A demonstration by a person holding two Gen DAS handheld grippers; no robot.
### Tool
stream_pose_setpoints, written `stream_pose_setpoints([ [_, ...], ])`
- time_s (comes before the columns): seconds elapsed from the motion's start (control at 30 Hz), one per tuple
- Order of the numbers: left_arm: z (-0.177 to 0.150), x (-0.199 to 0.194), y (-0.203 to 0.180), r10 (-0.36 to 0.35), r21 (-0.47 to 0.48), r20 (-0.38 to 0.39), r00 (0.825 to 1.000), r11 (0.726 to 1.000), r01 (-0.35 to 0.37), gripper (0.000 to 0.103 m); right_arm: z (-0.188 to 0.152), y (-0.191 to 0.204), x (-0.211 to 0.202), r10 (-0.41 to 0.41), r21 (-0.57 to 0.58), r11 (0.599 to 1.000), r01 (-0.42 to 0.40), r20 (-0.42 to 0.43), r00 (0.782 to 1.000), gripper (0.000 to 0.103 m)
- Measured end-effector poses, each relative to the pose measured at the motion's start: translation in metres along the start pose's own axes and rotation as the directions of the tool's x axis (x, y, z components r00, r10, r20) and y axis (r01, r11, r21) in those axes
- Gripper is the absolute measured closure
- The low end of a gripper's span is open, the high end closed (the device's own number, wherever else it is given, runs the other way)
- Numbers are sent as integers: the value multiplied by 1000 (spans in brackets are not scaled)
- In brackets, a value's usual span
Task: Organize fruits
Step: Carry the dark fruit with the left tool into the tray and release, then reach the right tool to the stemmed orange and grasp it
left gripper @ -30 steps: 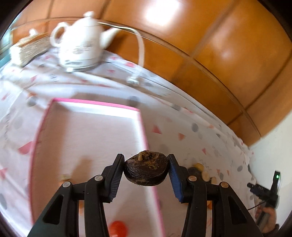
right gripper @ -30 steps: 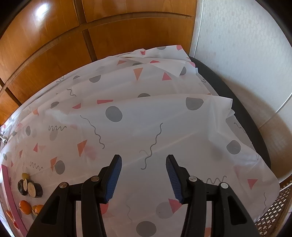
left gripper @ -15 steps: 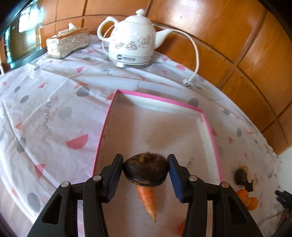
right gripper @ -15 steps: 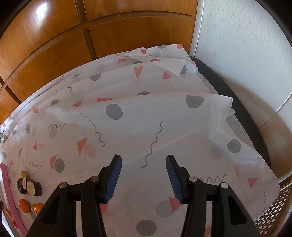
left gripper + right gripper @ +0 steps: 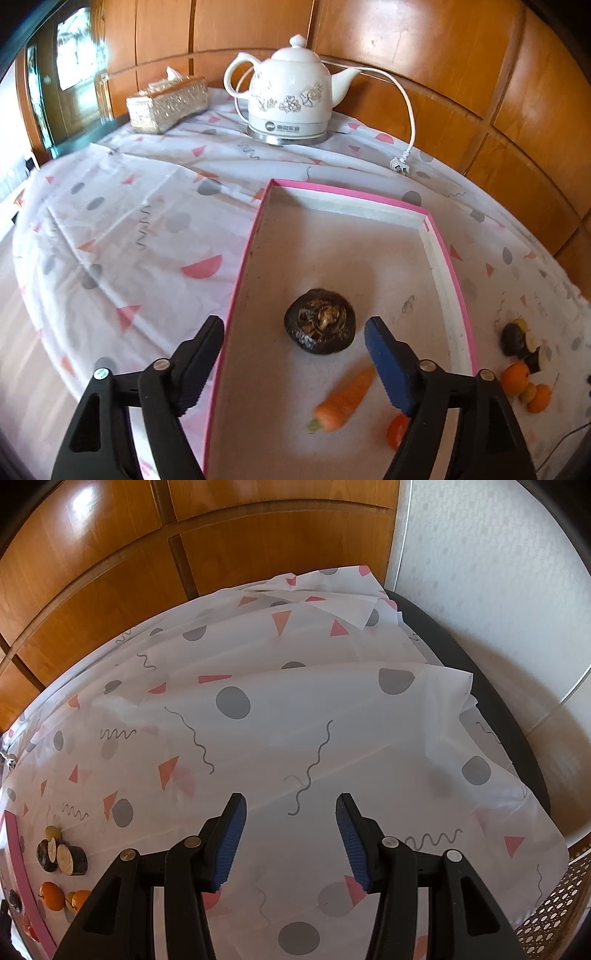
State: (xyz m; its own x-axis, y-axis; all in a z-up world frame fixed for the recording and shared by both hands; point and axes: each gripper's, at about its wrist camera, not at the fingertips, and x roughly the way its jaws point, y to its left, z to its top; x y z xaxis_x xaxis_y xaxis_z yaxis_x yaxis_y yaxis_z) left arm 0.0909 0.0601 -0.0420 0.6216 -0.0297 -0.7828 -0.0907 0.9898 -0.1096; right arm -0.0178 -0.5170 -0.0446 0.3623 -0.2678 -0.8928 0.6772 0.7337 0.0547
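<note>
A dark round fruit (image 5: 320, 321) lies inside the pink-rimmed tray (image 5: 242, 266), with a carrot (image 5: 345, 400) and a red piece (image 5: 397, 430) nearer me. My left gripper (image 5: 295, 341) is open and empty just above and behind the dark fruit. Small oranges (image 5: 515, 376) and dark cut pieces (image 5: 517, 338) lie on the cloth right of the tray; they also show in the right wrist view as oranges (image 5: 51, 895) and dark pieces (image 5: 62, 854). My right gripper (image 5: 291, 834) is open and empty over bare tablecloth.
A white electric kettle (image 5: 290, 98) with its cord and plug (image 5: 400, 164) stands behind the tray. A tissue box (image 5: 166, 105) sits at the back left. Wooden wall panels ring the table. The dark table edge (image 5: 491, 701) shows at the right.
My left gripper has opened and let go of the dark fruit, which now lies in the tray. The left view has drawn back. The right gripper has not moved.
</note>
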Motion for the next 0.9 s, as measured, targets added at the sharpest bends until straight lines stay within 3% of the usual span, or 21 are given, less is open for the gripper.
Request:
stream_pose_setpoints([
  [0.17, -10, -15, 4, -2, -10, 27, 1000, 1000, 2, 16, -2, 4, -2, 10, -8, 1000, -10, 2, 1000, 52],
  [0.5, -33, -36, 15, 90, -35, 97, 991, 996, -87, 1, -2, 9, -6, 27, -35, 999, -26, 15, 1000, 52],
  [0.63, -39, -37, 18, 121, -32, 106, 987, 992, -118, 0, -3, 16, -10, 64, -60, 996, -62, 30, 998, 52],
  [0.77, -41, -39, 25, 110, -55, 108, 988, 993, -105, 0, -7, 30, -10, 110, -117, 987, -107, 22, 994, 52],
  [0.9, -42, -42, 34, 64, -96, 108, 992, 994, -54, 0, -14, 46, -10, 106, -199, 975, -100, 19, 994, 52],
])
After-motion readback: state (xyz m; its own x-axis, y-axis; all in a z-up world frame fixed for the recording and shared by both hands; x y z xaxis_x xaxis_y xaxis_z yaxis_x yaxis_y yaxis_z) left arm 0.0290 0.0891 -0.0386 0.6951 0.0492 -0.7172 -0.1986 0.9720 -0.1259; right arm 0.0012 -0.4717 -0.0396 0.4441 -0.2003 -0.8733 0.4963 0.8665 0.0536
